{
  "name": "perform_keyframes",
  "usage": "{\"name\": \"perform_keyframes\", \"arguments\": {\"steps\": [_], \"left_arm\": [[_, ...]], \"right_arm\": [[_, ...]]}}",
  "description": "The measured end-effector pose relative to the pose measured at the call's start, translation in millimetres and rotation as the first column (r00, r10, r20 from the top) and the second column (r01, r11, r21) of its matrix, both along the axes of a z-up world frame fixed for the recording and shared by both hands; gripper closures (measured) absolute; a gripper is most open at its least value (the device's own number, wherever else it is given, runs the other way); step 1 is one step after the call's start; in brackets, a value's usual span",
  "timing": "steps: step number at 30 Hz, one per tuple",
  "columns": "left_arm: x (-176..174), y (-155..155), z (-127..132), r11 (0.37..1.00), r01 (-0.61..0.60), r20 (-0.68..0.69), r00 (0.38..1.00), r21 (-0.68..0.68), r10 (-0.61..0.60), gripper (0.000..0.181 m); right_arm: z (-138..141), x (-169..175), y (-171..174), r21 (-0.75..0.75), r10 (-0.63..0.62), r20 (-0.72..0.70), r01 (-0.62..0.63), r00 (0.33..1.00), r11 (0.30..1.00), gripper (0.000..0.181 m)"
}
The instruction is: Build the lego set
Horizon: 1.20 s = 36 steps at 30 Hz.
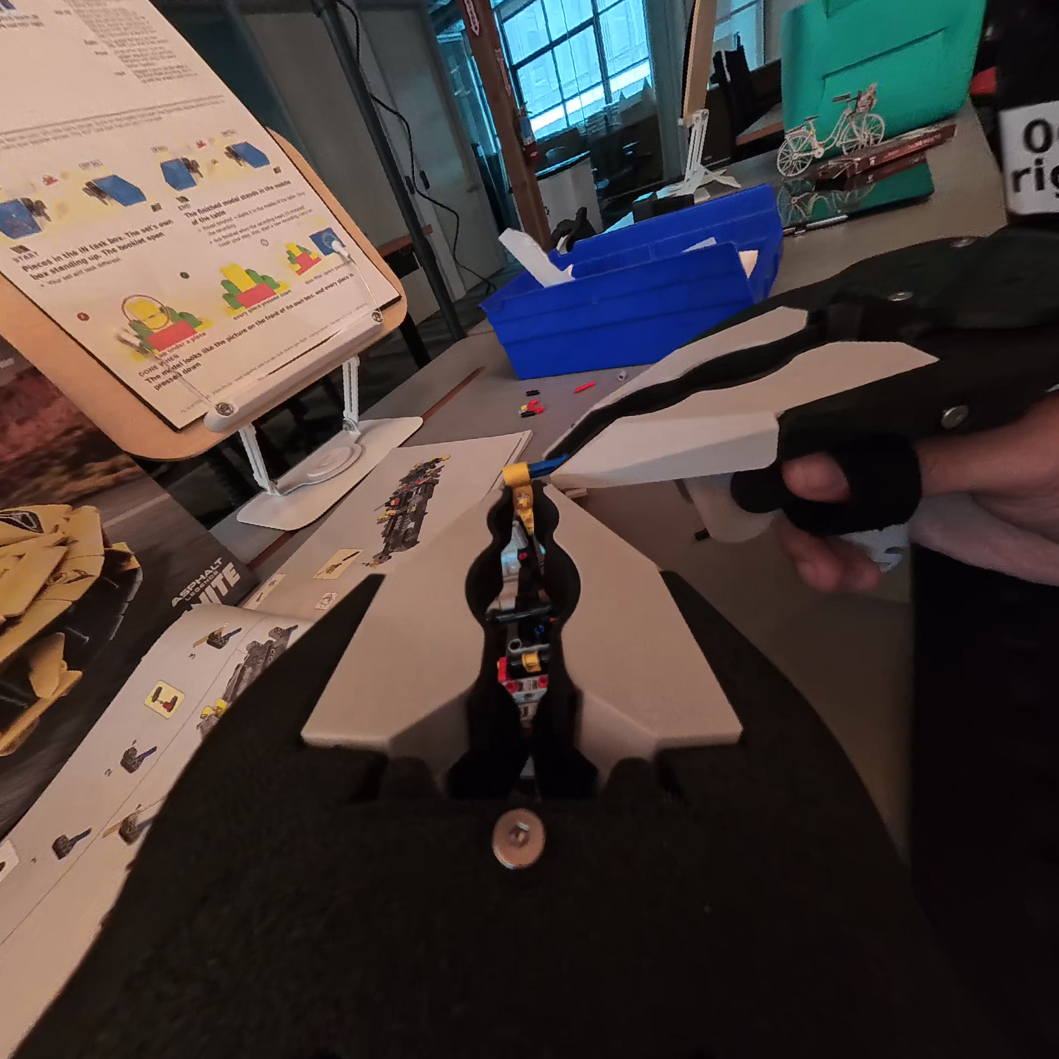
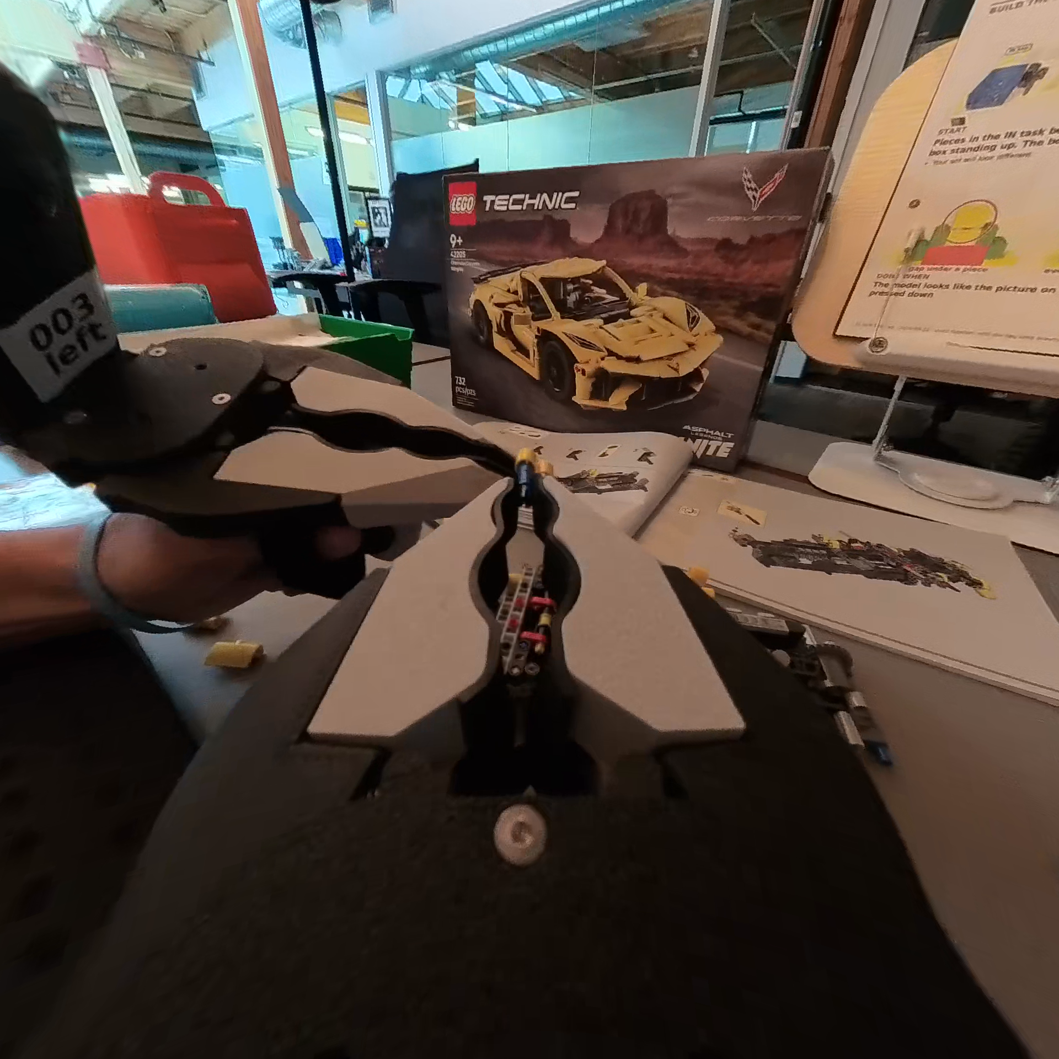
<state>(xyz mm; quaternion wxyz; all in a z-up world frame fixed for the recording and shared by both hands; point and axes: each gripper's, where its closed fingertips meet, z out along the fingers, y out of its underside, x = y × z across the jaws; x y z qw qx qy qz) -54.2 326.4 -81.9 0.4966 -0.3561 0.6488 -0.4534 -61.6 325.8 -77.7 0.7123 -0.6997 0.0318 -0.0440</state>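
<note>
Much of the lego work is hidden. In the left wrist view the left gripper (image 1: 524,504) is closed on a small yellow connector piece (image 1: 522,497), but only the piece's top pokes out past the fingertips; the rest is pinched between the black pads. Below it, through the gap between the fingers, a partly built grey, black and red assembly (image 1: 524,659) on the table shows only as a narrow strip, too cut off to make out its shape.

The right gripper (image 1: 553,467) comes in from the right, its tips closed on a short blue pin (image 1: 547,465) whose free end touches the yellow piece. In the right wrist view the same blue pin (image 2: 524,475) stands between the right gripper's (image 2: 526,487) tips, with the yellow connector (image 2: 530,457) just beyond, held by the left gripper (image 2: 504,458) reaching in from the left. Both are held above the open instruction booklet (image 2: 859,601).

The set's box (image 2: 630,298) stands upright at the far side. A loose yellow piece (image 2: 234,654) lies near left, half hidden by the hand (image 2: 189,567).
</note>
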Motion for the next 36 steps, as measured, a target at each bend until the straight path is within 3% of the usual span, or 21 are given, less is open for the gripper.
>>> {"name": "perform_keyframes", "arguments": {"steps": [7,13,16,19,21,36], "left_arm": [[-1.8,-2.9,-2.0,0.999,0.046,-0.012,0.999,0.025,-0.046,0.174],[-7.3,-1.4,-11.5,0.961,0.190,-0.135,0.966,-0.200,-0.219,0.174],[-13.3,-10.6,-9.6,0.927,0.270,-0.137,0.940,-0.260,-0.313,0.173],[-20.1,-21.4,-7.5,0.891,0.340,-0.130,0.911,-0.299,-0.391,0.173],[-23.0,-27.0,-9.1,0.883,0.366,-0.137,0.898,-0.294,-0.418,0.173],[-25.1,-36.7,-16.5,0.875,0.395,-0.174,0.875,-0.280,-0.451,0.173]], "right_arm": [[1.0,-1.3,-0.7,0.021,0.067,-0.084,-0.066,0.994,0.998,0.177],[-0.5,-10.2,-17.4,-0.050,0.274,0.031,-0.272,0.961,0.961,0.162],[11.4,-9.3,-27.9,-0.006,0.409,0.037,-0.409,0.912,0.913,0.152],[2.8,-21.0,-25.2,-0.065,0.587,-0.064,-0.591,0.807,0.804,0.142],[5.3,-24.6,-23.9,-0.027,0.647,-0.094,-0.652,0.757,0.758,0.147],[-10.9,-25.6,-28.9,-0.052,0.698,-0.175,-0.715,0.694,0.698,0.148]]}}
